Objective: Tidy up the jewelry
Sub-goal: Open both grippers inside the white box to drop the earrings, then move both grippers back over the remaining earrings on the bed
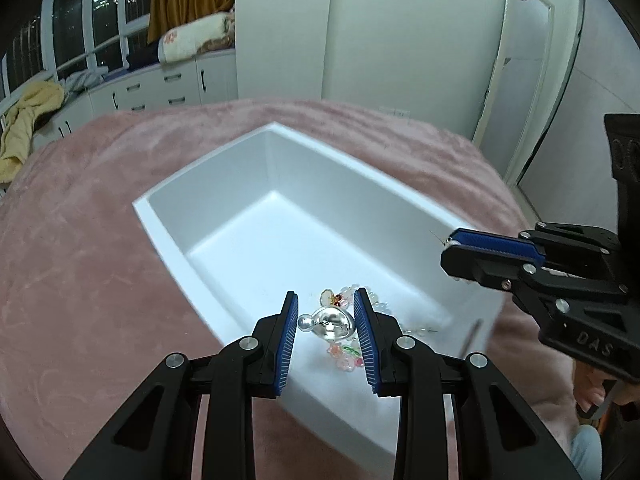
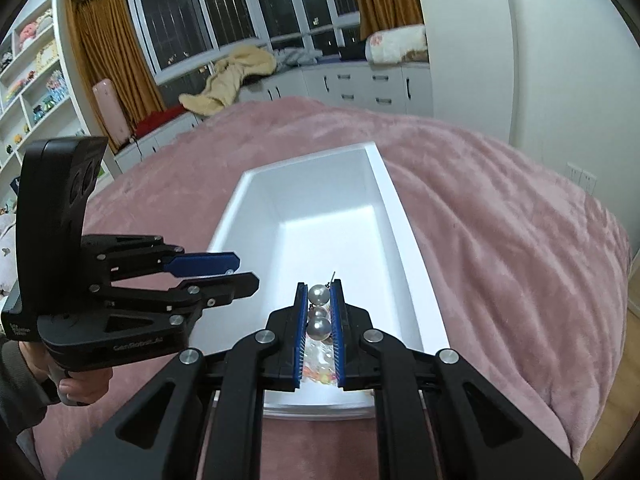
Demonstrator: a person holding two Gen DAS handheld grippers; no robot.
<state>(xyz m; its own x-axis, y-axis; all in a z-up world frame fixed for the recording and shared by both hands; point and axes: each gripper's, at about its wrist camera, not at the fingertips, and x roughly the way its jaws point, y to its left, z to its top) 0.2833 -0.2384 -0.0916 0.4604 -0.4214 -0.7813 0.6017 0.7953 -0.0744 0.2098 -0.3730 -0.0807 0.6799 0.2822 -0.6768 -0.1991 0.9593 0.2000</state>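
Observation:
A white rectangular box lies on a pink blanket; it also shows in the right wrist view. At its near end lie a silver pearl brooch and a heap of clear and coloured bead jewelry. My left gripper is open, its blue pads either side of the brooch, above the box floor. My right gripper is shut on a pearl earring with several pearls and a thin post, held above the box's near end. In the left wrist view the right gripper hovers over the box's right rim.
The pink blanket covers the bed all around the box. White drawers, a yellow garment and windows with ochre curtains stand behind. Shelves stand at the left. A wooden floor shows at the right.

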